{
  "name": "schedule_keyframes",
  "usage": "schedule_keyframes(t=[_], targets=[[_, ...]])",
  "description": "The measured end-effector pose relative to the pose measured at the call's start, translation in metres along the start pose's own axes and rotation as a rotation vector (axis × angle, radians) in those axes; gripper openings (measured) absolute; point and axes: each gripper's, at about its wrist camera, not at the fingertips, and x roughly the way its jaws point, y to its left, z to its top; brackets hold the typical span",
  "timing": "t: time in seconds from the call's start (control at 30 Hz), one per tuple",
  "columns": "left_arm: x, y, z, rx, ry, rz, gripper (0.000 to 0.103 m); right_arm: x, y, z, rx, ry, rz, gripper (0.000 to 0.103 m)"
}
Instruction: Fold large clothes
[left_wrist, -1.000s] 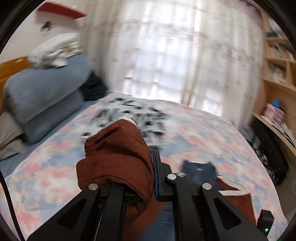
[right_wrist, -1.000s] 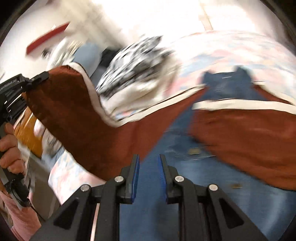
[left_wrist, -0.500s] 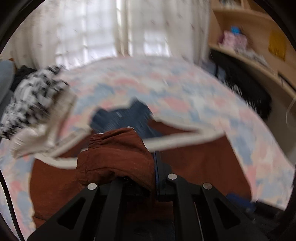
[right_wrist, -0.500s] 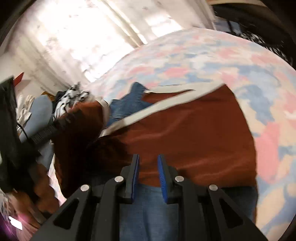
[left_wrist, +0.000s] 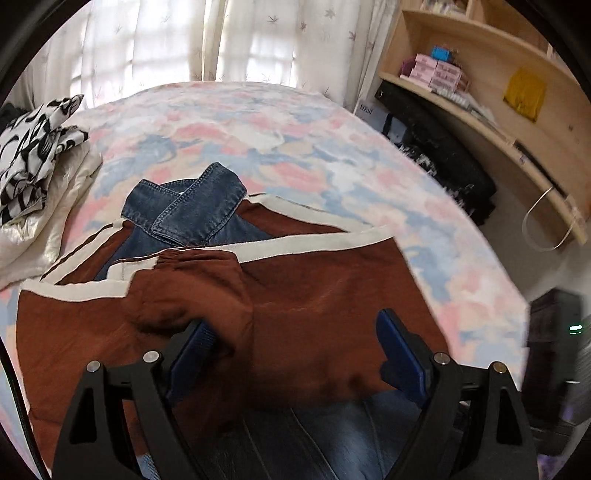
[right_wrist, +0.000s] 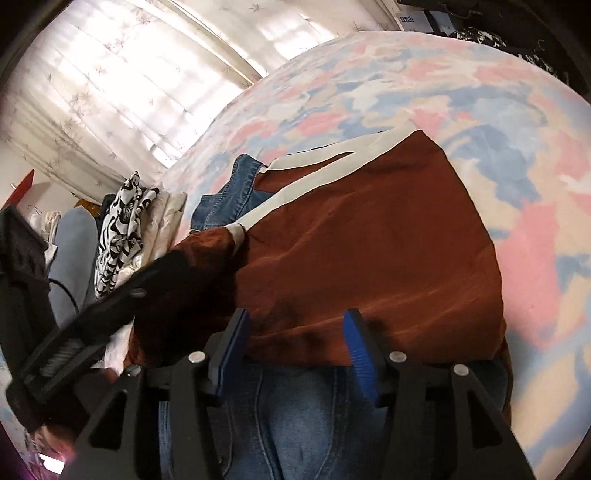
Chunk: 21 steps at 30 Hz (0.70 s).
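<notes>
A bed with a pastel patchwork cover fills the scene. A rust-brown jacket with cream stripes lies on it over blue denim, just ahead of both grippers. The left hand-held gripper has just been opening; its jaws stand apart, a brown sleeve draped loosely between them. The right hand-held gripper has just been opening too, jaws apart over the jacket's hem.

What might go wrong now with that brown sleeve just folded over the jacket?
1. The left gripper has just opened, but the sleeve still drapes over one finger; pulling back may drag the fold open.
2. The right gripper, also just opened, sits at the jacket hem and may snag it.
</notes>
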Motion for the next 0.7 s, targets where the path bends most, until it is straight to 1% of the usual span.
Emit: schedule_keyframes(t=[0.13,0.23,0.27,0.3,0.33,0.43,0.47,0.5,0.53,0.63,0.7], targets=[[-0.045,0.015,0.007,-0.008,-0.045,-0.020,0.087,-0.004,0.006,-0.001,0.008,0.011,0.031,0.055],[-0.082,0.027,0.008,0.016,-0.096,-0.005,0.089,-0.008,0.016,0.000,0.010,0.013,0.068,0.060],[-0.094,0.031,0.008,0.025,-0.110,0.007,0.092,-0.009,0.020,0.000,0.005,0.012,0.077,0.061],[-0.105,0.038,0.007,0.029,-0.126,0.025,0.093,-0.010,0.025,0.001,-0.005,0.011,0.080,0.062],[-0.112,0.043,0.008,0.030,-0.136,0.041,0.093,-0.012,0.031,0.002,-0.021,0.010,0.077,0.062],[-0.130,0.068,0.003,0.031,-0.157,0.121,0.093,-0.015,0.053,0.006,-0.100,0.003,0.063,0.063],[-0.131,0.081,0.001,0.020,-0.156,0.157,0.093,-0.015,0.060,0.007,-0.125,0.006,0.057,0.064],[-0.131,0.094,-0.001,0.002,-0.146,0.186,0.093,-0.012,0.072,0.007,-0.176,0.014,0.045,0.065],[-0.129,0.105,-0.004,-0.017,-0.134,0.202,0.093,-0.009,0.080,0.007,-0.214,0.022,0.034,0.065],[-0.114,0.152,-0.016,-0.102,-0.073,0.255,0.093,0.014,0.114,0.002,-0.377,0.084,-0.017,0.065],[-0.101,0.181,-0.027,-0.148,-0.026,0.287,0.093,0.033,0.130,-0.002,-0.458,0.124,-0.049,0.065]])
